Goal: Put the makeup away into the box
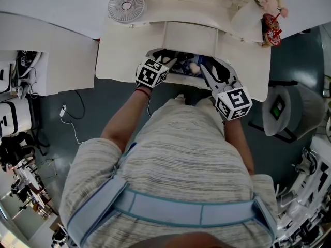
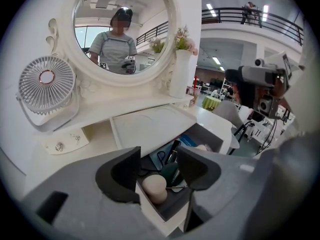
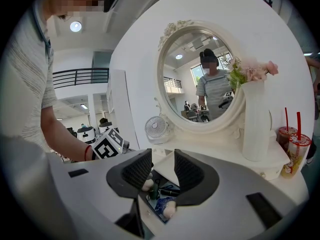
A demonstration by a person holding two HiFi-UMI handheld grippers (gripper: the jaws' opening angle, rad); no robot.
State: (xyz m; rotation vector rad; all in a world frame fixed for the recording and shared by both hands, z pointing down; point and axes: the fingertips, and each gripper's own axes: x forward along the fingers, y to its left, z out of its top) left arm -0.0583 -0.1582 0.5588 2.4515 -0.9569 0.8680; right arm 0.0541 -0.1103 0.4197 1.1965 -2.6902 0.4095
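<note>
An open white drawer-like box (image 2: 161, 218) in the dressing table holds makeup: a beige sponge (image 2: 155, 188), a dark green sponge (image 2: 170, 173), a black tube (image 2: 174, 150) and a blue item (image 2: 189, 140). My left gripper (image 2: 159, 166) hangs over the box's near left part, open, its jaws standing wide with the beige sponge lying below the gap, untouched. In the head view the left gripper (image 1: 169, 62) and right gripper (image 1: 204, 68) flank the box (image 1: 182, 75). My right gripper (image 3: 163, 171) points at the box from the right, jaws apart with nothing between them.
A small white fan (image 1: 126, 5) stands at the table's back left under the oval mirror (image 2: 122, 29). A white vase of flowers (image 3: 255, 129) and cups with red straws (image 3: 295, 154) stand at the back right. A grey bin (image 1: 282, 110) sits on the floor to the right.
</note>
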